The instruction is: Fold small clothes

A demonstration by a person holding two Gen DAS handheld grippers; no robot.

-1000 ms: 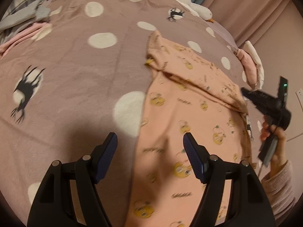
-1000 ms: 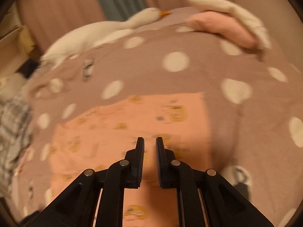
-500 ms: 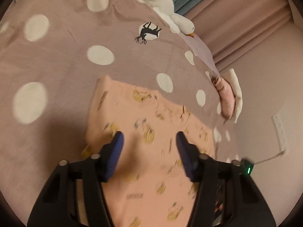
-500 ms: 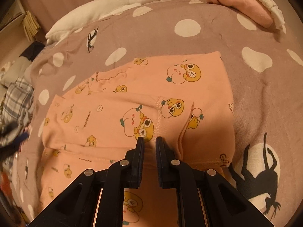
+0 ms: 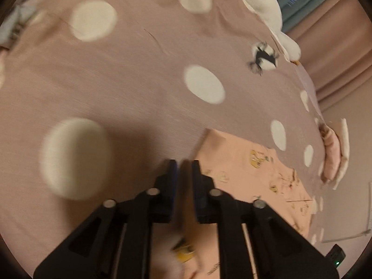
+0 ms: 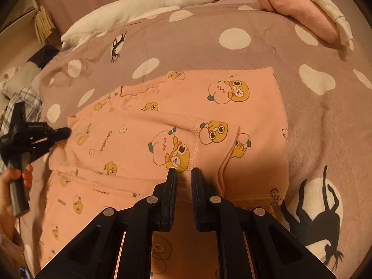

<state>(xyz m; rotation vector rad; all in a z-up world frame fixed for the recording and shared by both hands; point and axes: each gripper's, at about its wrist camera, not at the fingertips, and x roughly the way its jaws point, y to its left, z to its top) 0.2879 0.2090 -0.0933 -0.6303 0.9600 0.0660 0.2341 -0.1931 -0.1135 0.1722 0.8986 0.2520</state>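
While the peach cartoon-print garment [image 6: 186, 121] lies partly folded on the polka-dot bedspread [image 6: 232, 39], the right gripper [image 6: 183, 174] stands over its seamed fold with jaws clenched on nothing visible. At the garment's left edge the left gripper [image 5: 182, 165] has just been closing its jaws; whether cloth sits between them I cannot tell. A plush goose [image 6: 144, 7] lies beyond.

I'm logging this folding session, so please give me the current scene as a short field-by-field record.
surface: bedspread, mauve with white dots
garment: peach cartoon-print garment, lying partly folded on the bedspread
left gripper: at the garment's edge, jaws just been closing; grip unclear through blur
right gripper: shut, over the garment's seam
background: goose plush, folded pink clothes
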